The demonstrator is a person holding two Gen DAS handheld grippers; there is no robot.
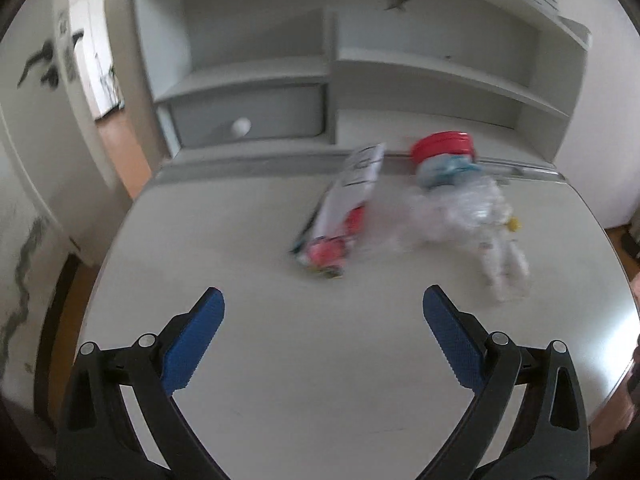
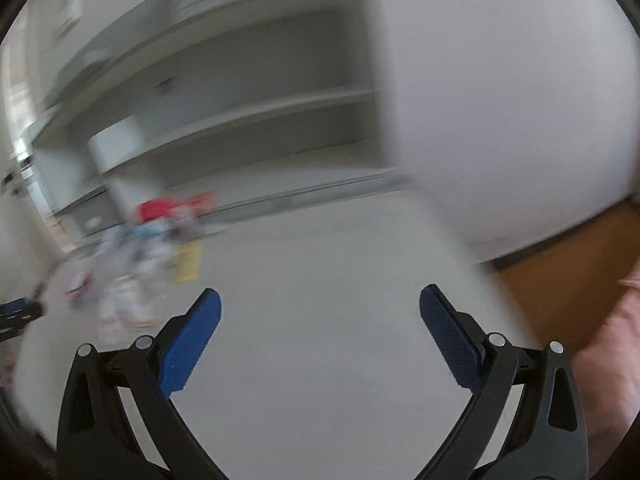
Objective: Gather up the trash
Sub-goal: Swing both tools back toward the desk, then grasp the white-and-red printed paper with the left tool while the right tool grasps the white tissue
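Note:
A pile of trash lies on the white desk (image 1: 240,264): a flat snack wrapper (image 1: 340,216) in white and red, crumpled clear plastic (image 1: 472,216), and a red-lidded container (image 1: 442,148) behind it. My left gripper (image 1: 323,300) is open and empty, hovering above the desk a short way in front of the wrapper. My right gripper (image 2: 320,300) is open and empty over the desk's right part. In the blurred right wrist view the trash pile (image 2: 144,240) sits far left, with a yellow piece (image 2: 188,260) beside it.
A grey shelf unit (image 1: 332,72) with a drawer (image 1: 248,116) stands at the back of the desk. The desk's right edge (image 2: 480,272) drops to a wooden floor (image 2: 568,264). The left gripper's tip (image 2: 16,312) shows at the far left of the right wrist view.

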